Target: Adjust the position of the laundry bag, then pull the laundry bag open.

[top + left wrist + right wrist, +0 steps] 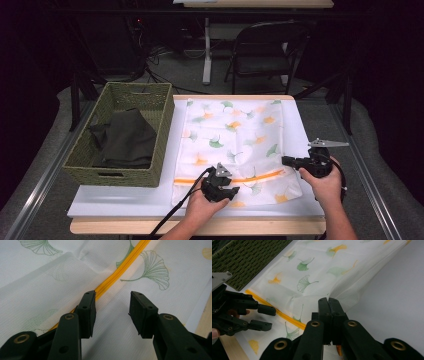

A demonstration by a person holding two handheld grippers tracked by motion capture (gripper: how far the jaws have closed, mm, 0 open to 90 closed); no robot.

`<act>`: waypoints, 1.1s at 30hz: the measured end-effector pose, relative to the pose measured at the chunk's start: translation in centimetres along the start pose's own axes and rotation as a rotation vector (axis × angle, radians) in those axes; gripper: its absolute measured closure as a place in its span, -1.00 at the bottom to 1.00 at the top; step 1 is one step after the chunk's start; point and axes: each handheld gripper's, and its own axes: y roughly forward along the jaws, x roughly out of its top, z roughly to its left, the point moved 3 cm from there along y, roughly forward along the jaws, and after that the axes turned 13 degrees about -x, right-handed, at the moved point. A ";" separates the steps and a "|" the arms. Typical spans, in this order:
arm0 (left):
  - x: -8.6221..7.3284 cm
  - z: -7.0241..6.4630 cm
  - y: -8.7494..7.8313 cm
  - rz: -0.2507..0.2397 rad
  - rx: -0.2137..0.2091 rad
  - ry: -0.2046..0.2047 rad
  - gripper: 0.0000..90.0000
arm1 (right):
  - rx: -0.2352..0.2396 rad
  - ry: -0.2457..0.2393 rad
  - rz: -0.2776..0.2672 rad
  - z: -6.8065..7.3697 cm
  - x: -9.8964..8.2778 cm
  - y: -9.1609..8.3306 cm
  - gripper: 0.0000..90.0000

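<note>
Forearms and hands enter at the bottom of the high view, each carrying a tool over the near end of a white mesh laundry bag point(235, 145) printed with green and orange leaves. That bag lies flat in the middle of the frame, its orange zipper point(227, 179) running across its lower part. At lower right, the right tool point(286, 160) is clenched on the bag's edge, a fold of mesh drawn up between its pressed-together jaws in the right gripper view. At lower centre, the left tool point(235, 190) is released, its jaws standing apart over the mesh with the zipper line just beside one of them. As I judge it, the thin mesh could slip out of the pinch if pulled hard, or the whole bag could drag across the smooth surface, since the left tool pins nothing down. A white sheet covers the wooden worktop point(280, 227). At left stands a woven green basket point(145, 175) holding a dark garment point(125, 137). Beyond, at the top of the frame, a folding chair point(265, 50) and floor cables sit in a dim room.
</note>
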 end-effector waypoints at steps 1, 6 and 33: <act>0.0 0.0 0.0 0.001 0.004 0.004 0.25 | 0.001 -0.003 -0.001 0.0 0.0 0.0 1.00; 0.0 0.0 0.0 -0.001 0.009 0.005 0.25 | 0.007 -0.022 -0.004 0.0 -0.1 0.1 1.00; 2.6 -0.9 0.4 -0.018 -0.058 0.020 0.27 | 0.035 -0.023 -0.052 0.3 0.4 -0.3 1.00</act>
